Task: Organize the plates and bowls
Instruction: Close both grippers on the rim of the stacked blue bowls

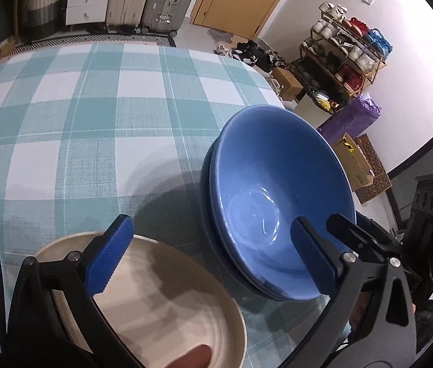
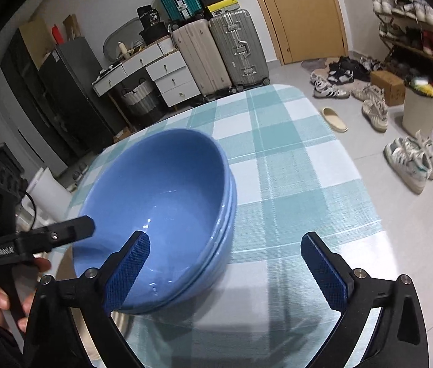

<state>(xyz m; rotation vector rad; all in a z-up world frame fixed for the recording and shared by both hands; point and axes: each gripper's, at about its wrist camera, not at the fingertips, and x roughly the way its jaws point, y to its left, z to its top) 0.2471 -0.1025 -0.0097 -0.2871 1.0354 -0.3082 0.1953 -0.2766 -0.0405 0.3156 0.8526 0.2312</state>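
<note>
Bowls (image 1: 277, 196): blue, stacked on the checked surface (image 1: 72, 128), beside its right edge.
Plate (image 1: 155, 300): cream, just left of the bowls, nearer the camera.
Left tongs (image 1: 210, 257): spread wide, nothing held; one pad is seen over the plate, the other over the bowls' near rim.
Right tongs (image 2: 225, 273): spread wide, nothing held; the left pad is seen over the bowls (image 2: 161, 214), the right pad over bare cloth.
</note>
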